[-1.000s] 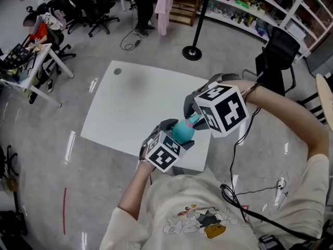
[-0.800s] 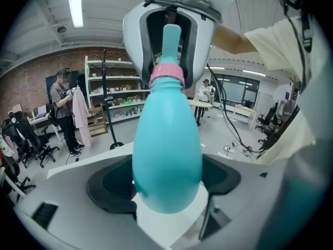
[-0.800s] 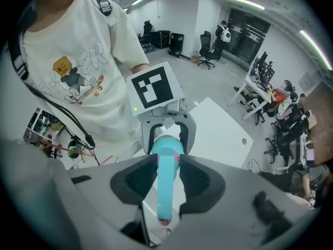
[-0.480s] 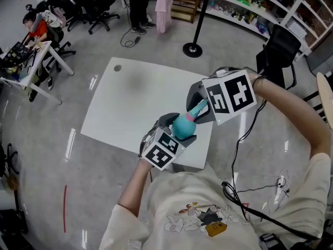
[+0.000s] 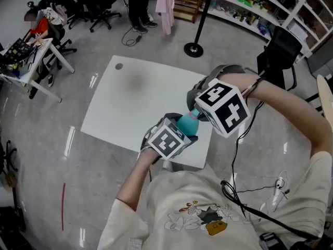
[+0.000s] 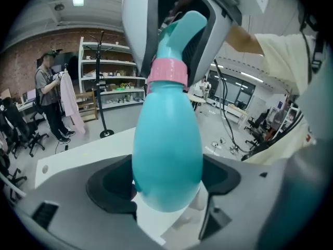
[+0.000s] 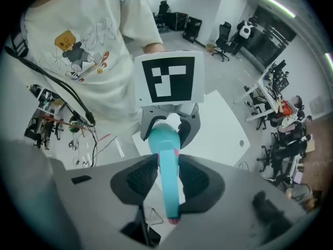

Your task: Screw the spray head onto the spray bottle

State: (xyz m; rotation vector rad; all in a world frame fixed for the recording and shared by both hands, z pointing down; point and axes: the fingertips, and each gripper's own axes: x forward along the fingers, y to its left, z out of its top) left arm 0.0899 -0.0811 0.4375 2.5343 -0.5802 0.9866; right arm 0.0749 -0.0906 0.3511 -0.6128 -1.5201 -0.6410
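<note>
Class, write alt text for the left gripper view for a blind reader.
The left tool clamps a teal spray bottle; the right tool grips its spray head from above. Behind: a white table, shelves, a standing person.

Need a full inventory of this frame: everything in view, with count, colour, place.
teal plastic spray bottle: 1, teal, held over the table's near edge
teal spray head with pink collar: 1, teal and pink, on the bottle's neck
white rectangular table: 1, white, mid-floor
black stanchion post: 1, black, beyond the table
pink garment: 1, pink, hanging, top centre
black office chairs: several, black, top left
white shelving: 1 run, white, top right
left gripper: 1, grey, shut on the bottle
right gripper: 1, grey, shut on the spray head
</note>
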